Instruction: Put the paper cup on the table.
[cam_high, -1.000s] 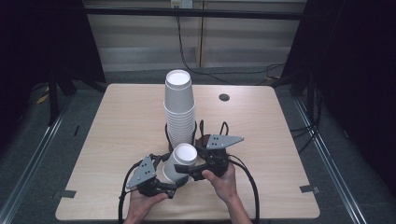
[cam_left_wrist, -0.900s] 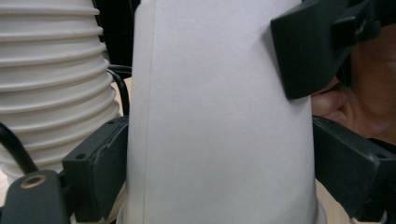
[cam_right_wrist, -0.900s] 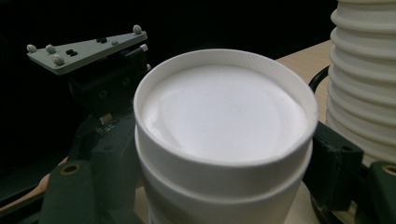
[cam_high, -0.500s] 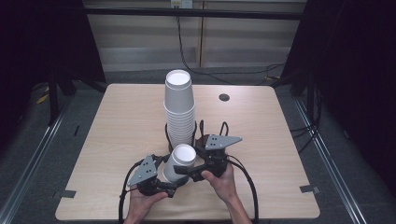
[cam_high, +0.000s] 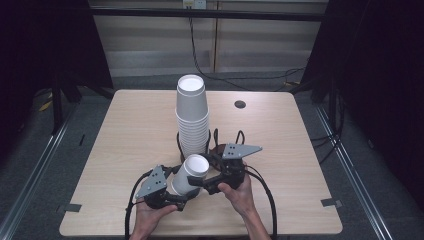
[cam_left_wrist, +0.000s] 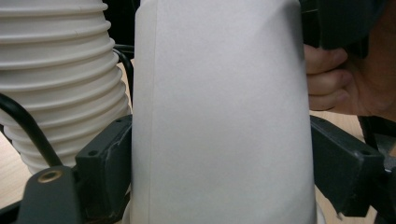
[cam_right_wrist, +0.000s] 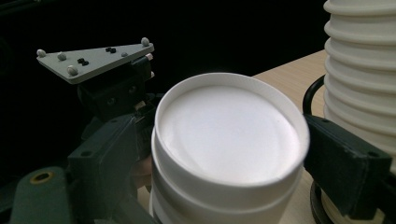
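High view shows both grippers clamped on cup beside stack: hold your left steady, pull right straight to separate.

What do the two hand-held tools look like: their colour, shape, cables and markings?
Both tools, left and right, are black with two blocky jaws. Each carries a grey triangular plate studded with small pale balls, and a brass-coloured fitting near the base. Black cables loop behind. The forearms are bare, without sleeves.

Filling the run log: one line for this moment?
left gripper: shut on paper cups | right gripper: shut on paper cups | cup stack: upright behind
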